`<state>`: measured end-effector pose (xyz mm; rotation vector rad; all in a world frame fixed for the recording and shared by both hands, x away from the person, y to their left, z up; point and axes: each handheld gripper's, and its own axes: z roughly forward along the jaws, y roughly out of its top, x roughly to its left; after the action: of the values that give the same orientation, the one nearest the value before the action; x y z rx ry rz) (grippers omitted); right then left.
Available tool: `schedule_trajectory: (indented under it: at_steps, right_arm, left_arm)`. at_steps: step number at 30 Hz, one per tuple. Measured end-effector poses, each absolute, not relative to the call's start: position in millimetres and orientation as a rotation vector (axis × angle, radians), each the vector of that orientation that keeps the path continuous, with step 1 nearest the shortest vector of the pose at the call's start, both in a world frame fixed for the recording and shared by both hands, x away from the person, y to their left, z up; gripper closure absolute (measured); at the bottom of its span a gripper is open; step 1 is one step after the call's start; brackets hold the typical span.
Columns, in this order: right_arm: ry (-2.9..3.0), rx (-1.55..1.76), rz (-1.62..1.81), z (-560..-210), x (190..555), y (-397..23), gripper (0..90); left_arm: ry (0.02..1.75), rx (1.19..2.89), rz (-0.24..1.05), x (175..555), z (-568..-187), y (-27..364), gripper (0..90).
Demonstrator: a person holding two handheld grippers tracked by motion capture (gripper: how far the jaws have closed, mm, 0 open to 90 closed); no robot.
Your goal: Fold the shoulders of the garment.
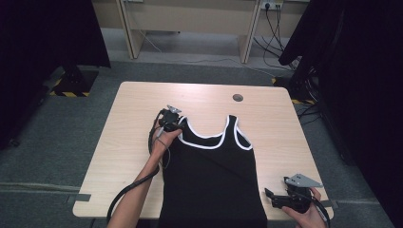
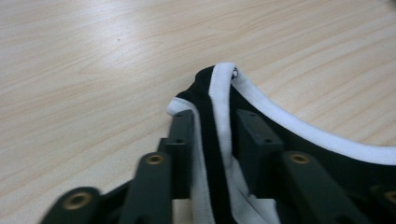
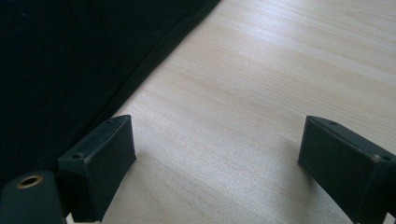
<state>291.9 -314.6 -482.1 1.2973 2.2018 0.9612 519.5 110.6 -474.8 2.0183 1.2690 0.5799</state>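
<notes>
A black tank top point(image 1: 214, 175) with white trim lies flat on the wooden table point(image 1: 138, 109), its hem at the near edge. My left gripper point(image 1: 178, 124) sits at the top's left shoulder strap. In the left gripper view the strap point(image 2: 219, 93) is bunched between the two jaws, and my left gripper point(image 2: 217, 126) is shut on it. My right gripper point(image 1: 268, 197) rests low at the table's near right corner, beside the top's right side. In the right gripper view my right gripper point(image 3: 217, 144) is open over bare wood, with the black cloth point(image 3: 70, 60) just left of it.
A round cable hole point(image 1: 237, 98) lies in the table's far side. Behind the table stands a pale desk point(image 1: 190, 19) with cables point(image 1: 280, 33) hanging at its right. Black curtains flank both sides, over grey carpet.
</notes>
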Motion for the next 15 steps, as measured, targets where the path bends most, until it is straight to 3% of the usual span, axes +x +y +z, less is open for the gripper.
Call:
schedule_trajectory:
  at_steps: [1,4,15]
  right_arm:
    - [2.201,1.299,0.962,-482.1,291.8,-314.6,11.3]
    - [2.203,1.299,0.961,-482.0,291.9,-314.6,11.3]
    - [2.199,1.301,0.963,-482.1,291.8,-314.2,11.4]
  left_arm:
    - [1.259,2.010,0.575,517.0,-473.5,109.1,75.3]
    - [1.237,1.998,0.575,511.6,-468.2,107.9,78.6]
    - [1.131,1.989,0.539,478.7,-441.7,104.0,79.9]
